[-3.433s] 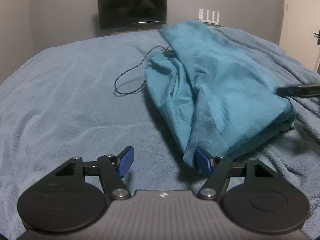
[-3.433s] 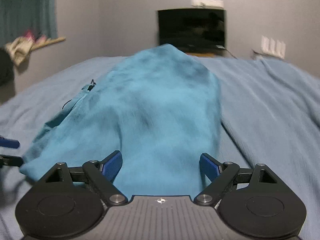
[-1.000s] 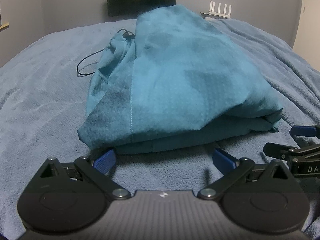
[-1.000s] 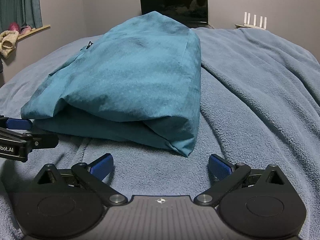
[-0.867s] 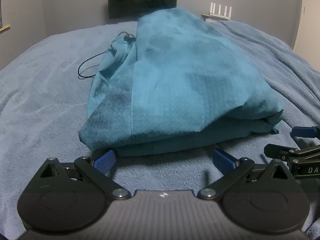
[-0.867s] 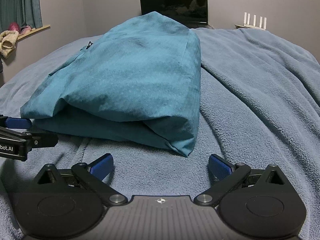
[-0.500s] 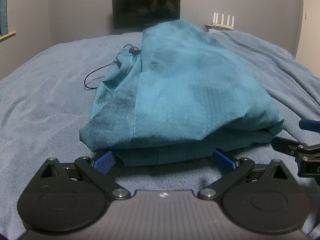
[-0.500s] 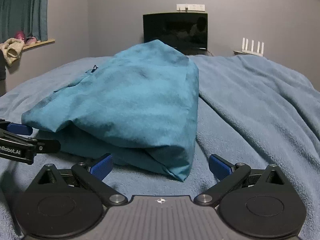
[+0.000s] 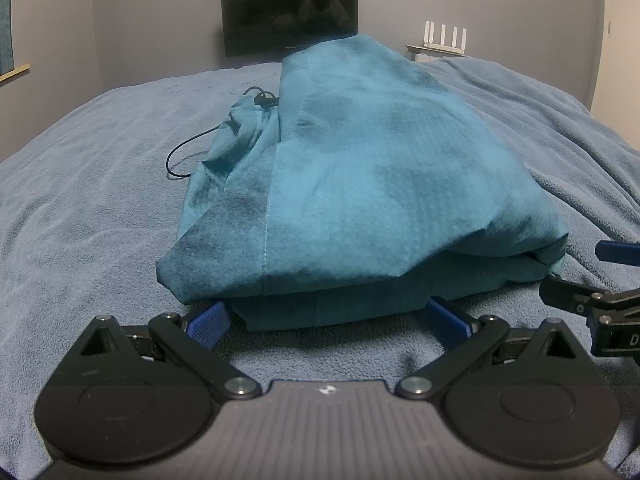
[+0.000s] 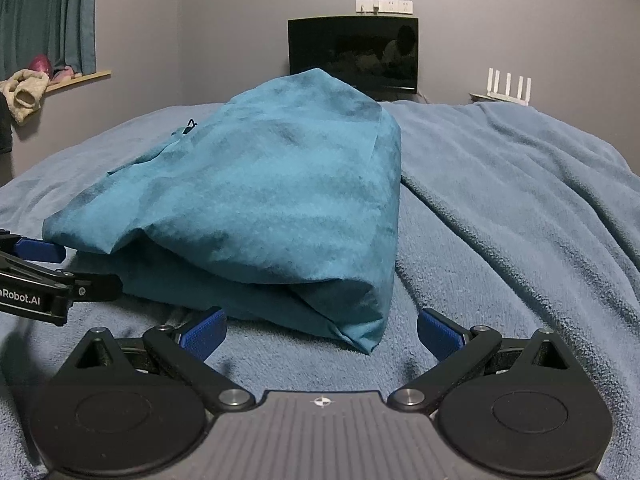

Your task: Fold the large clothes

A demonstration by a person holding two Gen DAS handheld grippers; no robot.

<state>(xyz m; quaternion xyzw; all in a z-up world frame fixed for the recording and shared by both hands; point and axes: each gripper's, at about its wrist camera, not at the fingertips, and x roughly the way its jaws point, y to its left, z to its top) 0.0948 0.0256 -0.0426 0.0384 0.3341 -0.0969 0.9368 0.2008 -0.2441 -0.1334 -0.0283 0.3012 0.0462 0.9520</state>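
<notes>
item: one large teal-blue garment of thin woven cloth [image 9: 360, 184], folded into a thick, puffy stack of layers, lying lengthwise near the middle of a bed under a grey-blue fleece blanket [image 10: 520, 208]; its near hem faces both tools, its far end points toward a dark flat screen [image 9: 290, 16] on the wall. a thin black drawstring cord [image 9: 188, 156] trails from its left side onto the blanket. item: left gripper [image 9: 327, 320], black with blue pads, tongs spread wide, low on the blanket at the near left corner of the stack, one pad just under the overhanging top layer. item: right gripper [image 10: 322, 330], same make, tongs likewise spread and holding nothing, set at the near right corner. judged purpose: both stand level with the hem so as to pinch its two corners together and carry them over for a further fold; no cloth is taken yet.
</notes>
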